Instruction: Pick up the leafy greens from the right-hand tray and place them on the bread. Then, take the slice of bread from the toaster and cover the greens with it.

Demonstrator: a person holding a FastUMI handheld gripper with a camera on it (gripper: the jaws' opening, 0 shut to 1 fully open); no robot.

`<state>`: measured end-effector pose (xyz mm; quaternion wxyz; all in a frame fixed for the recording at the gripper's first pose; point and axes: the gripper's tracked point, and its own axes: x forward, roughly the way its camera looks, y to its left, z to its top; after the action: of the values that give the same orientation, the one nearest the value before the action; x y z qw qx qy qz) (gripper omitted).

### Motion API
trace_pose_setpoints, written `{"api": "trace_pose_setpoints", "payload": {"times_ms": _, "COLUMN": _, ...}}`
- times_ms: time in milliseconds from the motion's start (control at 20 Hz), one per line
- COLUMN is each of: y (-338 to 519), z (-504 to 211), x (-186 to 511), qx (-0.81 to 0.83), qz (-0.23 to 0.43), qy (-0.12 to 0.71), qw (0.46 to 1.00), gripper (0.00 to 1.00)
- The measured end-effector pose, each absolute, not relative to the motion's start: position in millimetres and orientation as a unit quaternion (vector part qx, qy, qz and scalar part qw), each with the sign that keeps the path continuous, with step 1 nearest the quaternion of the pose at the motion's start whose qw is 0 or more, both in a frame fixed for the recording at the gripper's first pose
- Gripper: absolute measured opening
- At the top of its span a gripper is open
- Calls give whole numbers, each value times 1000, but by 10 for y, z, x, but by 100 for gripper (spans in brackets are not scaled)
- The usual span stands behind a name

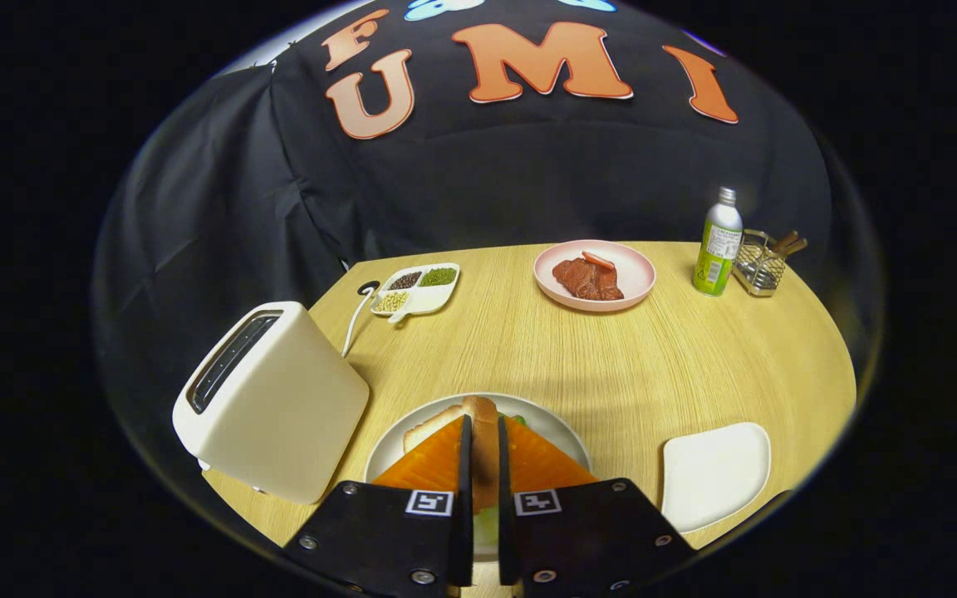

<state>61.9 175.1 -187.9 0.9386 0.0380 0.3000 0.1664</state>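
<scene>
You had the fingers (pixel 478 465) clenched on the bread slice (pixel 481 432), held on edge just above the plate (pixel 557 428). Greens (pixel 517 420) peeked beside it there, right of the toaster (pixel 279 399), so it looked ready for covering.

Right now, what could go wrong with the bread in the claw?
The claw holds the bread slice upright on its edge, pinched between both fingers over the white plate.

1. Let go like this, the slice may tip and land crooked, leaving the greens uncovered.
2. It could slide off the plate onto the table.
3. Swinging sideways might bump the toaster close beside the plate.
</scene>
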Motion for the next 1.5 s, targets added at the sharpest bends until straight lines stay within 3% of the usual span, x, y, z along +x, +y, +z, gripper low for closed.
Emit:
{"api": "trace_pose_setpoints", "payload": {"times_ms": 150, "y": 1589, "z": -1914, "x": 708, "qx": 23, "qz": 146, "qy": 296, "qw": 944, "gripper": 25}}
{"api": "trace_pose_setpoints", "payload": {"times_ms": 400, "y": 1393, "z": -1771, "x": 760, "qx": 19, "qz": 130, "qy": 271, "qw": 954, "gripper": 37}}
{"api": "trace_pose_setpoints", "payload": {"times_ms": 900, "y": 812, "z": -1183, "x": 686, "qx": -39, "qz": 82, "qy": 182, "qw": 979, "gripper": 97}}
{"api": "trace_pose_setpoints", "payload": {"times_ms": 1500, "y": -466, "z": 19, "x": 35, "qx": -36, "qz": 23, "qy": 22, "qw": 999, "gripper": 97}}
